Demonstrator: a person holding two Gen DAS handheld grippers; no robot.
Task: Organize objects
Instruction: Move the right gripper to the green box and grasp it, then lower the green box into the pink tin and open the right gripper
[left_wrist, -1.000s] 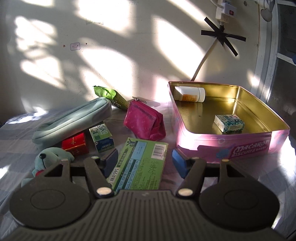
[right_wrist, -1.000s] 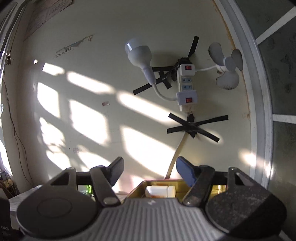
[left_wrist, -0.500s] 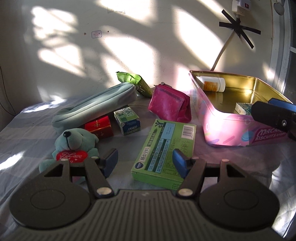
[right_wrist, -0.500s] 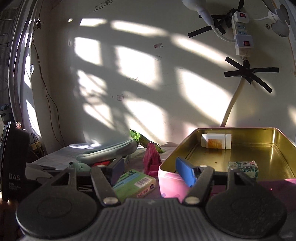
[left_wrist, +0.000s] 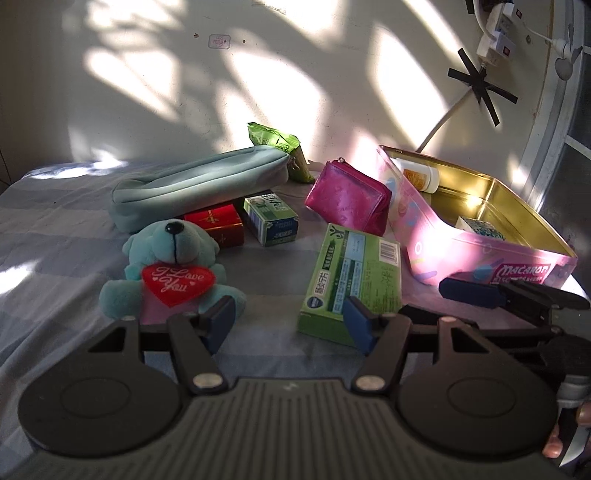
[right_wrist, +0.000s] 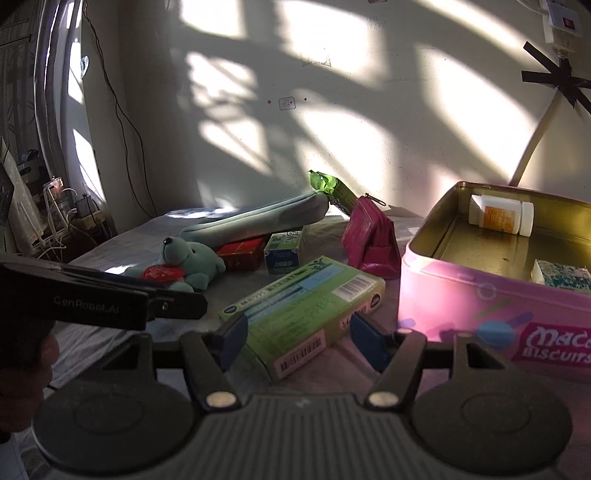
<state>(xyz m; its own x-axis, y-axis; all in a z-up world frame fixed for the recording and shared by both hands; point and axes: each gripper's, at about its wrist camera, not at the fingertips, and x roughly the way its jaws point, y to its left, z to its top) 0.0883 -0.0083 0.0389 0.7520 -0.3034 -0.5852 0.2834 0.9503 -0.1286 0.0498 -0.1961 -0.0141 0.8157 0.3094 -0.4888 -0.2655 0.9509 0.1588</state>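
Two items already lie in the macaron biscuit tin (right_wrist: 461, 295). The right gripper (right_wrist: 295, 338), fingers apart, is lined up on the green carton (right_wrist: 303, 302) beside it; closing is needed next. The left gripper (left_wrist: 288, 323) is held apart, empty.

Black grippers (left_wrist: 290, 319) (2 blue pads (right_wrist: 231, 338) each), "GenRobot.AI" lettering.

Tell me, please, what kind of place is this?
Probably a room in a home, not a workshop. Small personal things lie on a grey-blue checked cloth, perhaps a bedsheet. A white power strip is taped to the plain sunlit plaster wall, and a curved window frame stands at the right.
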